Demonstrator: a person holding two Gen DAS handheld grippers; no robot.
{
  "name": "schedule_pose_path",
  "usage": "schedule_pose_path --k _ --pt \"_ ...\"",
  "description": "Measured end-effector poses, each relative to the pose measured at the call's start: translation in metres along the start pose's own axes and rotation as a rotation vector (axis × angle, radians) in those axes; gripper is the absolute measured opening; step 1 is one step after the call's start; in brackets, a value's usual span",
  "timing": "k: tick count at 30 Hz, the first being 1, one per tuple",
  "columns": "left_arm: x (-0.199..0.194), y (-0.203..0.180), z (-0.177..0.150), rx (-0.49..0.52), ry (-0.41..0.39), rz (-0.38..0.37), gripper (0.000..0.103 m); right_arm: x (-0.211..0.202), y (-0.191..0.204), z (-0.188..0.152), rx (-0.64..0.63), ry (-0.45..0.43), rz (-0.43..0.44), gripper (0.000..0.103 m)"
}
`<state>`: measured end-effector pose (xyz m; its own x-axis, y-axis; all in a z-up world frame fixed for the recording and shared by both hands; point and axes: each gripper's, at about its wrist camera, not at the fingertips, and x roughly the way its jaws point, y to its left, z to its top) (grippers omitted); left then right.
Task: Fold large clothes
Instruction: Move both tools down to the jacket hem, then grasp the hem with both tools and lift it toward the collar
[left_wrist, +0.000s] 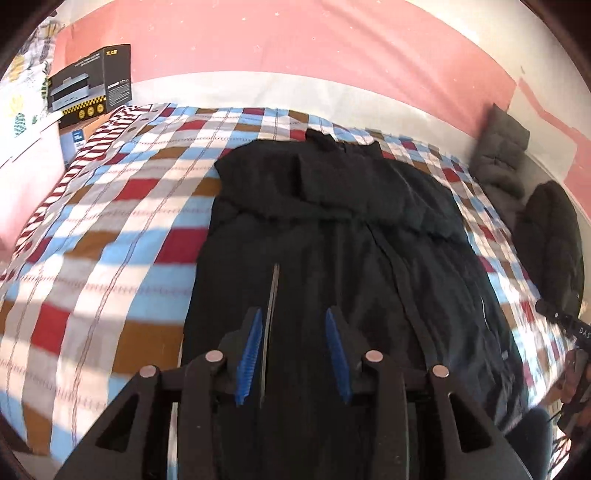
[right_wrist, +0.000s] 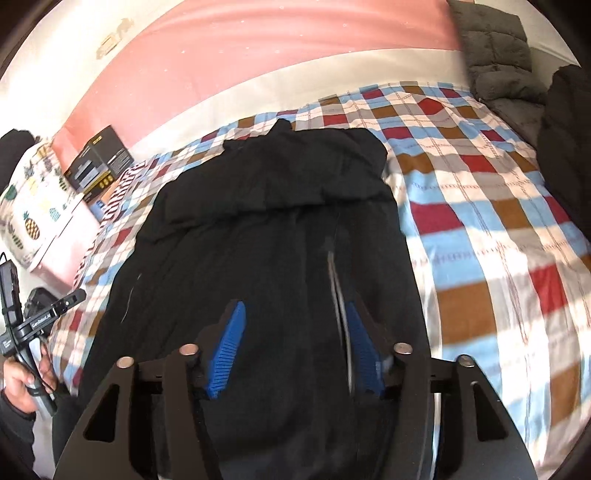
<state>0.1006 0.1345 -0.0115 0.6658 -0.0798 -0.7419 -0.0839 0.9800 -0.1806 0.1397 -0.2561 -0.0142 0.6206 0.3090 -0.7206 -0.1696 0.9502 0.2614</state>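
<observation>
Checkered bedspread (left_wrist: 110, 229) carries a flat black jacket (left_wrist: 332, 229); left gripper (left_wrist: 293, 314) and right gripper (right_wrist: 295, 306) open, empty.

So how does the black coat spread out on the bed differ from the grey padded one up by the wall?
The black coat lies flat in the middle of the checked blanket, while the grey padded one is propped at the bed's far edge against the wall. The black coat is smooth fabric with a pale zip line showing; the grey one is quilted in squares. In these views the black coat looks far larger, though it is also nearer. Both are bulky outer garments.
</observation>
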Motion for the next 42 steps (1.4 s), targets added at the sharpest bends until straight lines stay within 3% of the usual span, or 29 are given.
schedule_pose_path --k 3,10,19,31,37,42 --pt "-0.022 0.0 -0.022 -0.006 0.005 0.003 0.047 -0.017 0.006 -0.02 0.002 -0.001 0.002 0.063" --pt "-0.048 0.009 -0.059 -0.045 0.038 0.013 0.048 -0.041 0.022 -0.062 -0.012 0.028 0.01 0.064" --pt "-0.056 0.022 -0.076 -0.057 0.051 0.039 0.053 -0.051 0.017 -0.083 0.006 0.043 0.004 0.071" --pt "-0.029 0.05 -0.083 -0.101 0.103 0.085 0.054 -0.036 -0.021 -0.089 0.061 0.083 -0.046 0.071" --pt "-0.001 0.075 -0.087 -0.158 0.165 0.107 0.054 -0.019 -0.052 -0.089 0.107 0.12 -0.089 0.071" --pt "0.022 0.089 -0.093 -0.217 0.218 0.072 0.058 0.0 -0.084 -0.089 0.195 0.168 -0.083 0.071"
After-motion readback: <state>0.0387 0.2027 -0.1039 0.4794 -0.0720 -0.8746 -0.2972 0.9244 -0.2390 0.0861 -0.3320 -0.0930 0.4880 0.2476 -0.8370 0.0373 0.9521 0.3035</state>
